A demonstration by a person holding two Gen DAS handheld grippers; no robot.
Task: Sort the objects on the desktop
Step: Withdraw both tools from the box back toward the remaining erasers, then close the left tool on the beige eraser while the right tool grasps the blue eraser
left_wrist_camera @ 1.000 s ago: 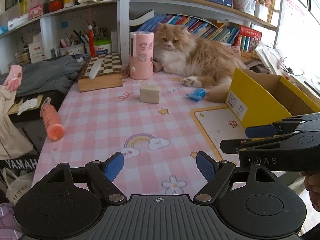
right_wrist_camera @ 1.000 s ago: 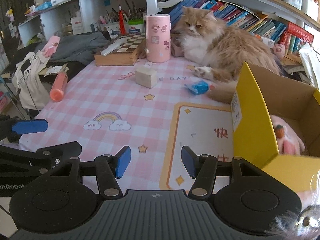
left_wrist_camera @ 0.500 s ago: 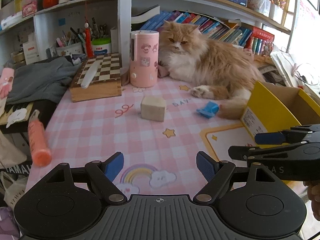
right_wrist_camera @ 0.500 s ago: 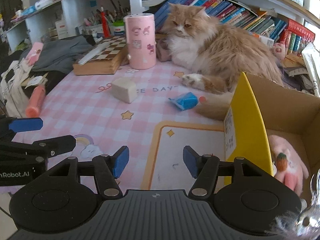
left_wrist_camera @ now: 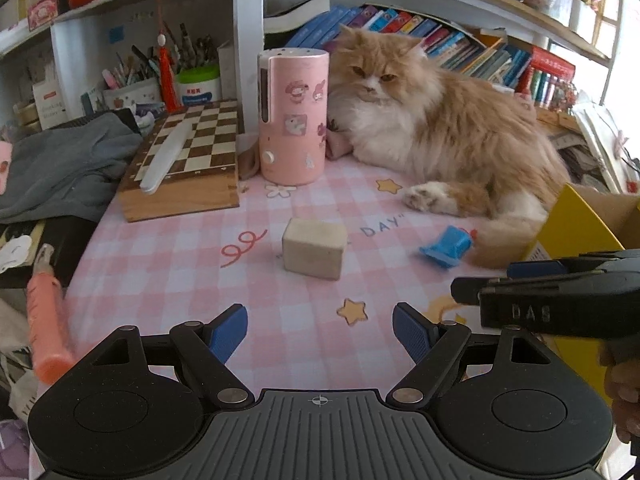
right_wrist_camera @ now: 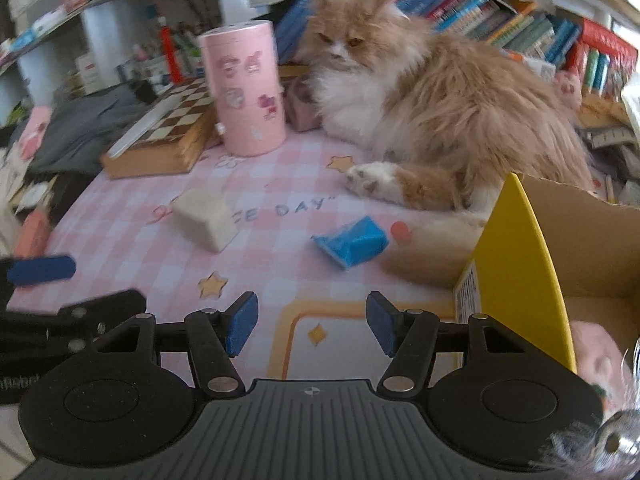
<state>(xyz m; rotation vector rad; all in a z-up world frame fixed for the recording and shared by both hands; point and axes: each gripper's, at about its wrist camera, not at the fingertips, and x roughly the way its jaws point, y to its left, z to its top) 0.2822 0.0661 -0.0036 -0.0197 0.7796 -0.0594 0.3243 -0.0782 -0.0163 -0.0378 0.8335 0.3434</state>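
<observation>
A beige block (left_wrist_camera: 315, 253) (right_wrist_camera: 205, 224) lies on the pink checked tablecloth (left_wrist_camera: 168, 264), a small blue object (left_wrist_camera: 446, 246) (right_wrist_camera: 352, 243) to its right. My left gripper (left_wrist_camera: 320, 332) hovers open short of the block, nothing between its fingers. My right gripper (right_wrist_camera: 312, 330) is open and empty too, short of the blue object; it shows side-on in the left wrist view (left_wrist_camera: 500, 280). At the right stands a yellow cardboard box (right_wrist_camera: 516, 264) (left_wrist_camera: 576, 228) with a pink plush toy (right_wrist_camera: 600, 364) inside.
A long-haired orange cat (left_wrist_camera: 432, 128) (right_wrist_camera: 432, 104) lies at the back, paw near the blue object. A pink cylinder (left_wrist_camera: 294, 116), a chessboard box (left_wrist_camera: 188, 160) and grey cloth (left_wrist_camera: 60, 160) stand at the back left. An orange tube (left_wrist_camera: 46, 328) lies at the table's left edge.
Both grippers have moved forward over the table toward the block and the blue object, which now look larger and nearer. The cat has stayed put.
</observation>
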